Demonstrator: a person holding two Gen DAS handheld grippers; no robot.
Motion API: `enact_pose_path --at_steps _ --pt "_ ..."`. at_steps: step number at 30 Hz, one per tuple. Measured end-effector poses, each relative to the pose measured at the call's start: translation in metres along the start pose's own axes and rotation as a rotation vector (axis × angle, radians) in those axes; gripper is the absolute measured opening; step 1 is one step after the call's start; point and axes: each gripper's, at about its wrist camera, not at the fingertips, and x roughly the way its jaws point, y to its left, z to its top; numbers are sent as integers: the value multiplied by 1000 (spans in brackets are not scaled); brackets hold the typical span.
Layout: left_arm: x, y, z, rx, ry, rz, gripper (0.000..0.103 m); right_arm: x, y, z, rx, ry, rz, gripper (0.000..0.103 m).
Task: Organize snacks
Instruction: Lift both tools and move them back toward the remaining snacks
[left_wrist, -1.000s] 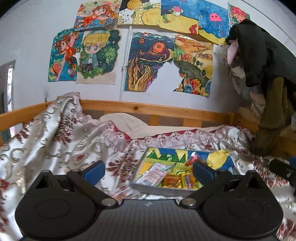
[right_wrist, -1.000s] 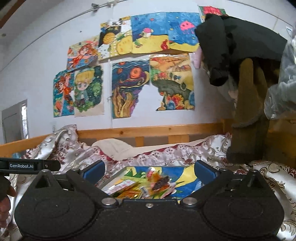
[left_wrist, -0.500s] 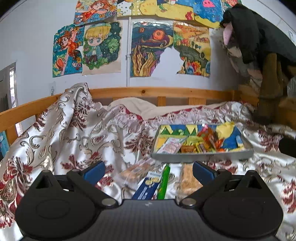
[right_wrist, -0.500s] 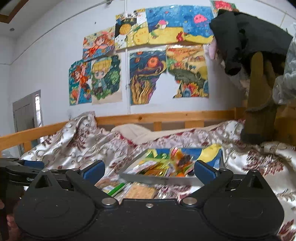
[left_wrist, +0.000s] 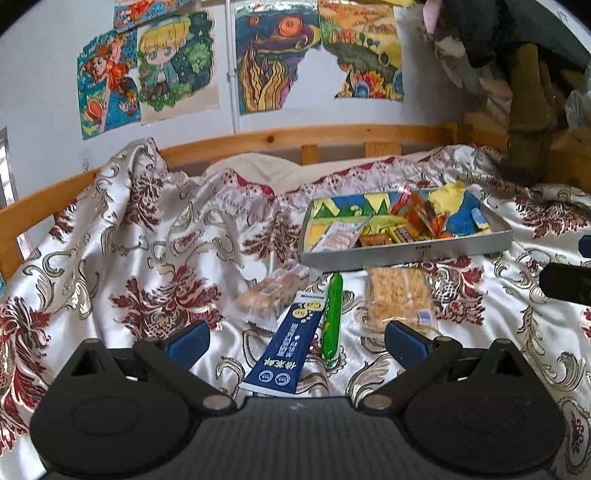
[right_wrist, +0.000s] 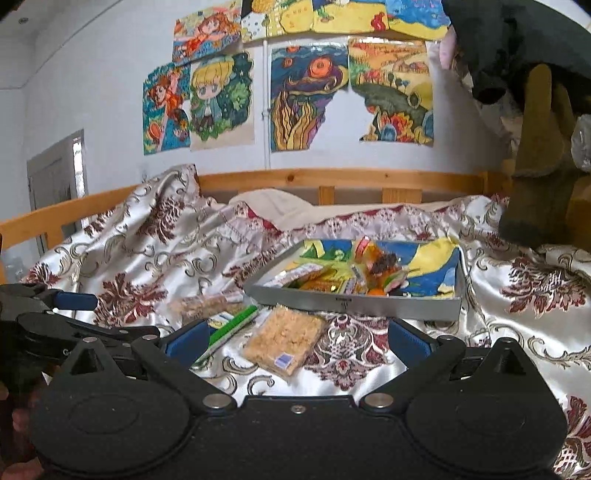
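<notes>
A grey tray (left_wrist: 406, 254) (right_wrist: 351, 301) with a colourful lining holds several wrapped snacks on the bed. In front of it lie loose snacks: a dark blue packet (left_wrist: 290, 350), a green stick (left_wrist: 331, 314) (right_wrist: 231, 332), a clear bag of brown pieces (left_wrist: 269, 295) (right_wrist: 201, 306), and a rice cracker bar (left_wrist: 400, 301) (right_wrist: 284, 341). My left gripper (left_wrist: 295, 341) hangs open just above the blue packet and green stick. My right gripper (right_wrist: 295, 341) is open too, with the rice cracker bar between its fingers' line of sight, not touching.
A satin bedspread (left_wrist: 155, 258) with red floral print covers the bed, bunched high at the left. A wooden rail (left_wrist: 295, 134) runs behind. Dark clothes (right_wrist: 535, 110) hang at the right. The left gripper's body (right_wrist: 48, 321) shows at the right view's left edge.
Both grippers have tilted down and pulled back from the tray, so the loose snacks in front of it now show. Both stay open and hold nothing.
</notes>
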Motion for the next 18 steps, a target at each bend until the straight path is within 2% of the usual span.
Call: enact_pose_path --at_steps 8,15,18 --pt "15 2 -3 41 54 -44 103 17 5 -6 -36 82 8 102" --pt "30 -4 -3 137 112 -84 103 37 8 -8 -60 150 42 102" --pt "37 -6 -4 180 123 -79 103 47 4 -8 -57 170 72 102"
